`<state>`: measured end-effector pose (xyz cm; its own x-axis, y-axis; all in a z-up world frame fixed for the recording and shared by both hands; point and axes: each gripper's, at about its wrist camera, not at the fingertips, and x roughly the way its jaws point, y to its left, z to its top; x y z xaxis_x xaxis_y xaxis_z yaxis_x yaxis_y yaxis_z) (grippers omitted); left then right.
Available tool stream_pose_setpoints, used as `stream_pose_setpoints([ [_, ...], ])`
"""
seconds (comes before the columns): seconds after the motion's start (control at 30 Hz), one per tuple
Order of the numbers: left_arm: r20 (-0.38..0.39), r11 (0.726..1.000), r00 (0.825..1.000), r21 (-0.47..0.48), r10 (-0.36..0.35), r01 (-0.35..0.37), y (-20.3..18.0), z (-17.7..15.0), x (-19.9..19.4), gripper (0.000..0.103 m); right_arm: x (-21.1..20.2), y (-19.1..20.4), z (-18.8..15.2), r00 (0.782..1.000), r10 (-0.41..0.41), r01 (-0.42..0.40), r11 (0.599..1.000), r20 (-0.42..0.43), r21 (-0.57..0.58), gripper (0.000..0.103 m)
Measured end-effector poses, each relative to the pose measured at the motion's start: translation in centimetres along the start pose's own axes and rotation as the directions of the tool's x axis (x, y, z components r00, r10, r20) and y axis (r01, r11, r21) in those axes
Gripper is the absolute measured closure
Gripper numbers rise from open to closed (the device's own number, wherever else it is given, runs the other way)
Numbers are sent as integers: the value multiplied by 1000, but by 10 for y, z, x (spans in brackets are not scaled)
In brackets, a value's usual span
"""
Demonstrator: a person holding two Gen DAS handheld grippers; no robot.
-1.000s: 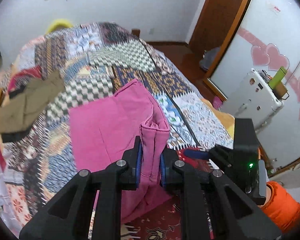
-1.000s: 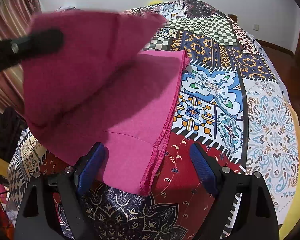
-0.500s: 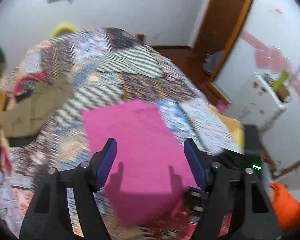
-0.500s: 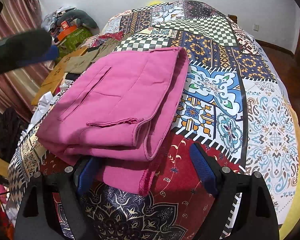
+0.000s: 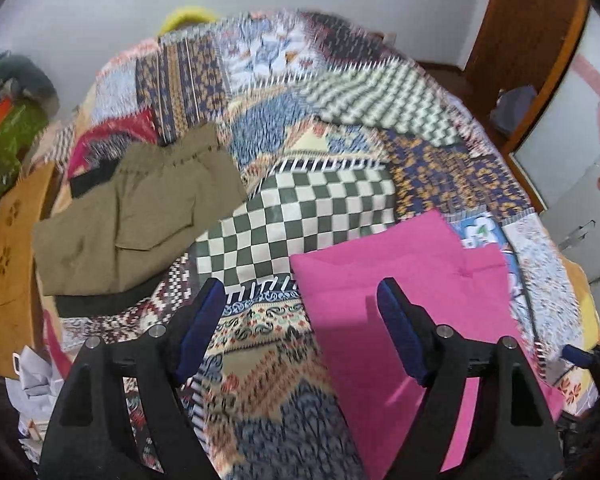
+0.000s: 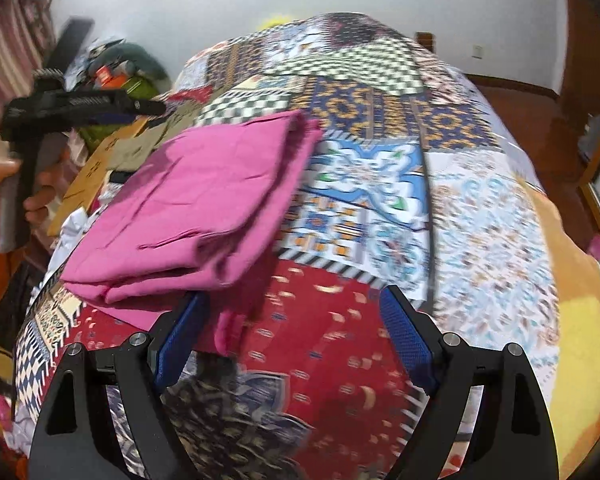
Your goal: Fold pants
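Observation:
The pink pants lie folded in a flat stack on the patchwork bedspread. In the right wrist view the pink pants show several stacked layers with a loose hem hanging at the near edge. My left gripper hovers over the stack's left edge, its jaws still opening, with nothing pressed between the blue pads. My right gripper stands open just in front of the stack's near corner, holding nothing. The left gripper also shows at the far left of the right wrist view, held in a hand.
Folded olive-brown pants lie on the bed's left side over dark clothing. A cardboard box and bags sit beyond the left edge. A white appliance and a wooden door stand at the right.
My left gripper has let go of the pink fold, which dropped flat onto the stack, opened wide and swung left. The right gripper stayed open and shifted slightly.

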<state>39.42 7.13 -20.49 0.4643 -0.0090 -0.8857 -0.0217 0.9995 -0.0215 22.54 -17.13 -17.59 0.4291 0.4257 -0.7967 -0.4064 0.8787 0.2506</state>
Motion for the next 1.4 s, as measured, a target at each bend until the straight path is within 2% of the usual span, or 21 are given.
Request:
stream_pose_setpoints([
  [0.17,-109,999,994,42,2,3,-9,0,45,24,-14,-25,-2,998,-66,65,996,20,62,18],
  [0.27,-115,996,992,82,43,-33,-13,-10,55,17,-18,-36,-2,996,-87,84,992,27,99,18],
  [0.4,-96,997,994,60,49,-44,-3,-26,42,17,-20,-43,-3,995,-91,85,987,38,133,18],
  [0.57,-49,989,988,39,146,-144,16,-61,10,10,-26,-32,-1,996,-69,62,993,62,102,18],
  [0.77,-50,987,986,-18,156,-157,40,-108,-30,10,-35,-10,2,995,-36,31,998,94,53,18],
  [0.97,-61,992,991,-40,117,-120,37,-145,-57,10,-42,14,3,993,0,-1,1000,116,8,18],
  [1.07,-45,997,997,-45,66,-68,27,-156,-72,11,-41,28,2,994,13,-10,1000,110,-22,18],
  [1.23,71,998,997,-53,-24,28,15,-152,-108,11,-35,48,-2,995,39,-34,998,91,-55,18],
  [1.3,110,998,993,-36,-46,50,8,-147,-119,18,-35,54,-2,993,66,-60,996,96,-64,18],
  [1.4,131,999,990,0,-50,51,-3,-139,-123,36,-34,65,2,989,110,-103,992,99,-80,20],
])
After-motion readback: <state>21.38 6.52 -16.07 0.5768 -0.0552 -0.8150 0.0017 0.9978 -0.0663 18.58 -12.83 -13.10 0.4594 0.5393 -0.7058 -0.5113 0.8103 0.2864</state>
